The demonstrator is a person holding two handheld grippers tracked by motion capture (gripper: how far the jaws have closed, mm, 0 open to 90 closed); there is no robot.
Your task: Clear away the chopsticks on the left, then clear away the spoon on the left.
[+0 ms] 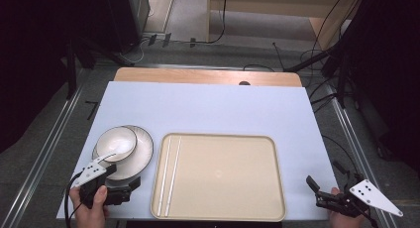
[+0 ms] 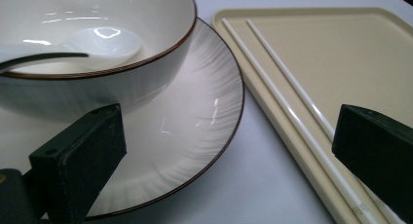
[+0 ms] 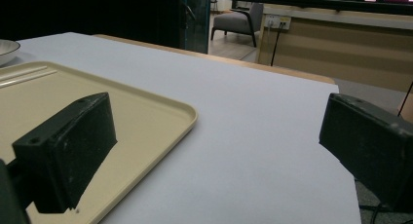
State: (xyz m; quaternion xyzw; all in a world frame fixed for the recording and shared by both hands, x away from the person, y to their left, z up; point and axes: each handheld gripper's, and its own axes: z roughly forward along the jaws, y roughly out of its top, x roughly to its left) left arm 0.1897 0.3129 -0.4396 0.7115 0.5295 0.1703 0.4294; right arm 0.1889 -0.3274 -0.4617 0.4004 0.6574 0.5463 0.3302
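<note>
Lying just beyond the open left claw (image 1: 121,181): plate (image 1: 143,148) with bowl (image 1: 116,142).

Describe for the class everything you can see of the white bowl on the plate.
The bowl is round, glossy white inside, looks ceramic, and has a thin dark line around its rim. Its outer wall looks greyish with fine vertical lines. It sits upright on the plate, off-centre toward the plate's left and far side, left of the tray. A white spoon lies inside it, its handle leaning out over the rim. The left gripper waits nearby with open fingers and does not touch the bowl.
</note>
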